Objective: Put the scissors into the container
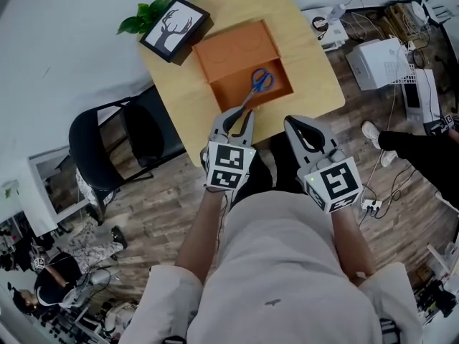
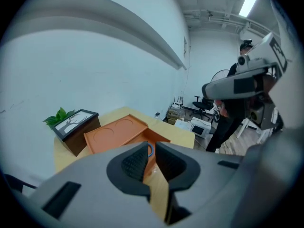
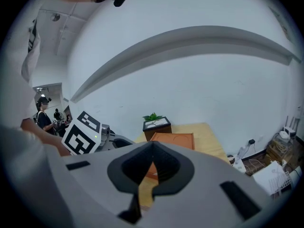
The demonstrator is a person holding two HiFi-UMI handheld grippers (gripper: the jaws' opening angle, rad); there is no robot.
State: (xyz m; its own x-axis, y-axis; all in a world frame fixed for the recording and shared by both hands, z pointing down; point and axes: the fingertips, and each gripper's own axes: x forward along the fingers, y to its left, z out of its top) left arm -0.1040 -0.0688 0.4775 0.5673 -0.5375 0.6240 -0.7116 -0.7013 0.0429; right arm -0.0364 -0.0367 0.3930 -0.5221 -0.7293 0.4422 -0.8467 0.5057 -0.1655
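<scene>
Where the scissors lie: the scissors (image 1: 258, 84) are down inside the orange container (image 1: 281, 86), straight ahead of the left tongs (image 1: 239, 115). The blade tips are at the end nearest those tongs and the blue handles at the far end.
Left tongs: jaws a little apart with nothing between them. Through the gap you can see one blue handle loop and the container floor. Whether a jaw tip touches the blades, I can't tell.
Right tongs: the right tongs (image 3: 152, 145) are closed tip to tip and empty, hanging beside the left pair, short of the counter (image 1: 308, 56) edge.
Container lid: the lid (image 1: 233, 49) lies open beyond the container, on the far side from both tongs.
Beyond the lid: a framed deer picture (image 1: 174, 29) and a small plant (image 1: 147, 14), far left of the left tongs.
Step in hand: by my read, the release. The scissors look placed, so the task seems as good as done.
Next move: likely a straight draw-back of the left tongs, jaws kept apart so they don't snag the blades.
Watch for: a nudge to the blade tips, which could shift the scissors against the container wall.
</scene>
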